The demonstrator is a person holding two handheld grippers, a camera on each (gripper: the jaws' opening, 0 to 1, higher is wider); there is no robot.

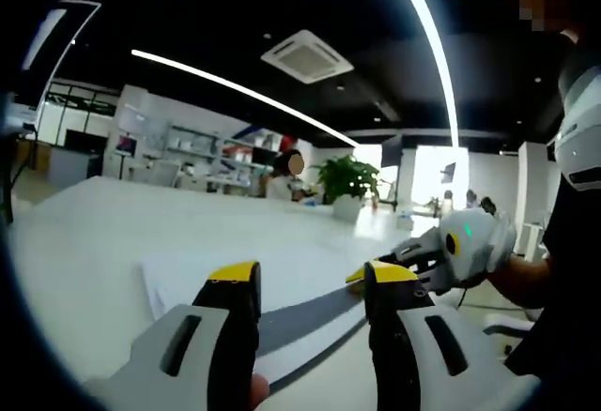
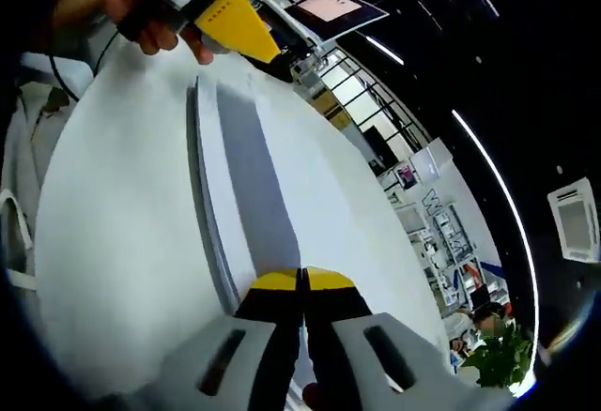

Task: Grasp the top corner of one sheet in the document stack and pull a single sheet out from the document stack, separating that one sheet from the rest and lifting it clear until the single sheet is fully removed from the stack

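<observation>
- White tabletop [image 1: 84, 270] fills the foreground of an open-plan office with a dark ceiling and long strip lights.
- Left gripper [image 1: 310, 284] rises from the bottom of the left gripper view, its 2 yellow-tipped jaws spread apart and holding nothing.
- Between those jaws, a single sheet [image 1: 300, 322] slants up off the stack [image 1: 178, 284], grey on its shaded underside, running toward the right gripper [image 1: 390, 263].
- In the right gripper view, the right gripper [image 2: 301, 281] has its 2 jaws clenched together on the near corner of the sheet [image 2: 254, 186], which stretches away as a long grey band.
- Beside that band lies the stack [image 2: 208, 195], flat on the table [image 2: 113, 242], edges visible as thin layered lines.
- At the far end of the sheet, the left gripper [image 2: 244, 31] shows its yellow tip, held by a hand [image 2: 141, 3].
- Farther off stand a potted plant [image 1: 347, 181], shelving and a seated person [image 1: 282, 176] near bright windows.
</observation>
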